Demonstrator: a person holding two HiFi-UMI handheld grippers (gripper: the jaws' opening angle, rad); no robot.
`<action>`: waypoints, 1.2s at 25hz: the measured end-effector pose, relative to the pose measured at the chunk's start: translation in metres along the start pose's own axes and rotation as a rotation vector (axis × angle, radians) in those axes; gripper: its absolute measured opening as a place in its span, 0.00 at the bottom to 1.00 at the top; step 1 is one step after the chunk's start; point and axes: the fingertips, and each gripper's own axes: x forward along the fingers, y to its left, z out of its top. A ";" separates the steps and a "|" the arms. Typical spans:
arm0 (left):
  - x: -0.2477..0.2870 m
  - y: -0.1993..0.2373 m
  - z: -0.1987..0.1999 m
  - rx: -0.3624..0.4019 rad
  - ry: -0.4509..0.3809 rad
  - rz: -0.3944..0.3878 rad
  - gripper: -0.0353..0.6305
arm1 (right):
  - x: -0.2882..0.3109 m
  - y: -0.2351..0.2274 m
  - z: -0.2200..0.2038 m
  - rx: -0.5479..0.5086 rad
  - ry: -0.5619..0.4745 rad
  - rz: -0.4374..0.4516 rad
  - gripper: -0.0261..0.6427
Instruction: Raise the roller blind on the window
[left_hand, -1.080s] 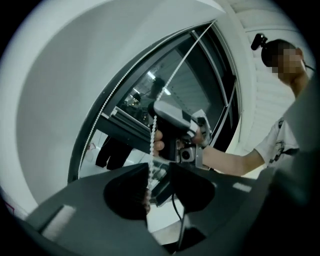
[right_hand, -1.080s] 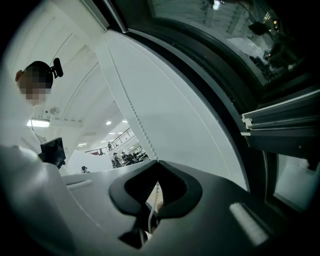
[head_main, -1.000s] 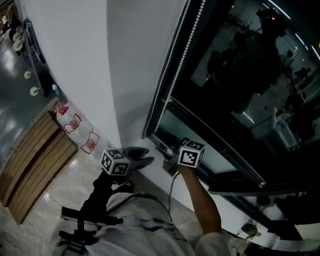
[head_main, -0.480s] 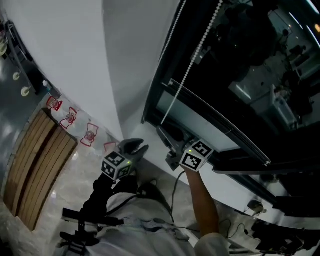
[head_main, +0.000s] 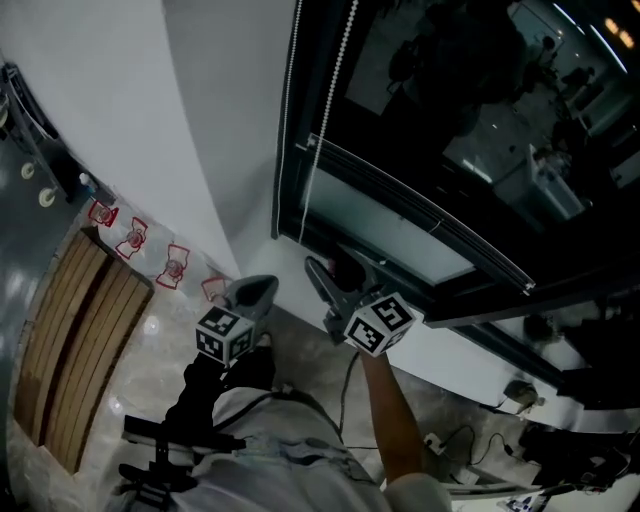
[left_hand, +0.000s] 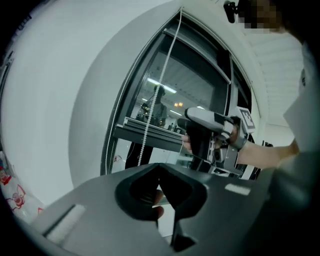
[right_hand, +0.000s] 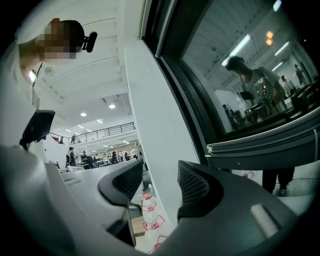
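Currently the left hand-held gripper (head_main: 262, 288) is closed near the window's (head_main: 450, 120) lower left corner, its jaws just snapped together with nothing visible between them. Beside it the right hand-held gripper (head_main: 335, 272) has just been opening and holds nothing. The roller blind's bead chain (left_hand: 145, 140) hangs down the window's left edge.
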 end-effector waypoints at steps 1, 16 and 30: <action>-0.004 -0.008 -0.005 0.004 0.005 0.006 0.05 | -0.010 0.004 -0.003 -0.013 0.004 -0.010 0.35; -0.054 -0.124 -0.016 -0.030 -0.045 0.071 0.05 | -0.180 0.055 -0.021 -0.083 -0.043 -0.404 0.04; -0.102 -0.147 -0.040 -0.005 0.007 -0.051 0.05 | -0.210 0.112 -0.072 -0.034 0.005 -0.525 0.04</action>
